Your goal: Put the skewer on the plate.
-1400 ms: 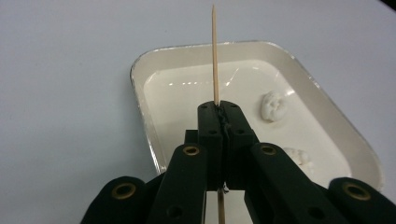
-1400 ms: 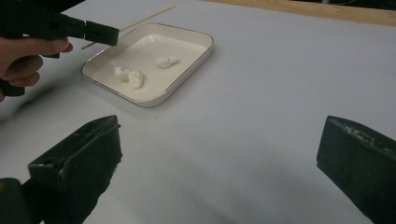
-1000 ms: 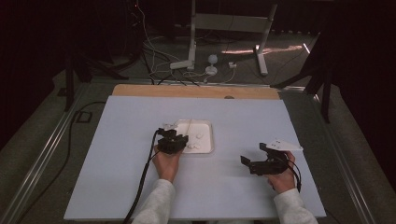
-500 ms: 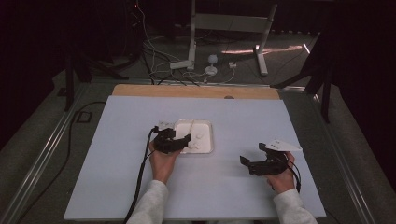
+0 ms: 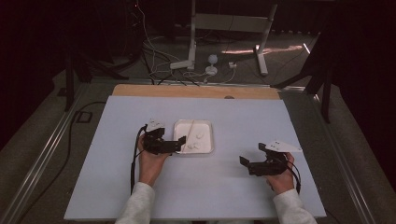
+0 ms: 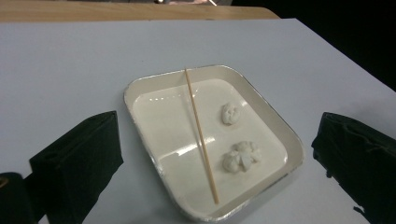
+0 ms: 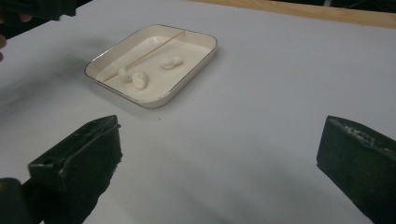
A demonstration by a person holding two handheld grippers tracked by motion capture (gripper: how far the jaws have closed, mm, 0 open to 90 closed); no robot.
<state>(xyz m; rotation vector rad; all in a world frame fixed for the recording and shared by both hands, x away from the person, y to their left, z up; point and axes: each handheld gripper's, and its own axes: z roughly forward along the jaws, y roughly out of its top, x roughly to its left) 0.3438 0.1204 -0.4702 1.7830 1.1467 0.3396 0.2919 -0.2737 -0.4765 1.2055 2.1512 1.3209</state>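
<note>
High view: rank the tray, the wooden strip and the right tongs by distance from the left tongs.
1. Tray: right beside the left tongs.
2. Right tongs: off to the right, nearer the person.
3. Wooden strip: along the far table edge.

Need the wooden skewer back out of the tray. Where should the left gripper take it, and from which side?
Probably the far end of the skewer, which rests raised on the tray rim. Bring the open left gripper down from above, jaws straddling it crosswise; the near end lies flat on the floor.

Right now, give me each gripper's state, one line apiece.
Left gripper: open, jaws just widened, nothing gripped; the stick lies in the tray.
Right gripper: open, empty, above bare table.
</note>
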